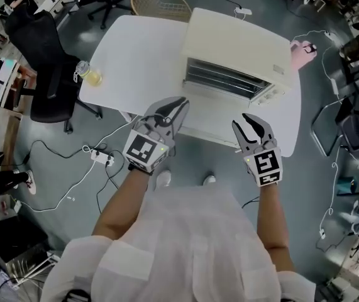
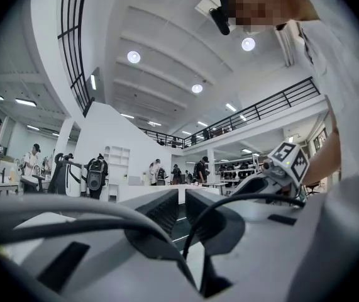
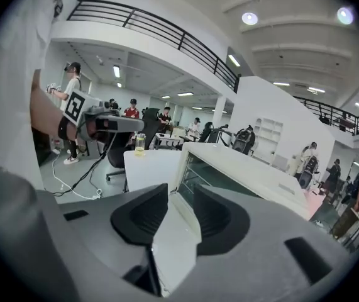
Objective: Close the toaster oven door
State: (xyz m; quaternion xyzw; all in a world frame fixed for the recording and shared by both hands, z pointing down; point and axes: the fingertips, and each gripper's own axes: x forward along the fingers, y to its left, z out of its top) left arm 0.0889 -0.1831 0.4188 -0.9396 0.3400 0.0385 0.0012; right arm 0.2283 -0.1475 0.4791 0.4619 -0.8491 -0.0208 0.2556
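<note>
Head view: toaster oven seen far on table; door down, nothing closed yet.
Right gripper: jaws apart, door edge between, ungripped.
Left gripper: barely parted, empty.
Remaining: door to be swung up.

Round ceiling lamps give bright, even indoor light with faint shadows; the white worktop and toaster oven nearly wash out from above. Both gripper views bend strongly toward black, vignetted corners, and their near foreground is soft
</note>
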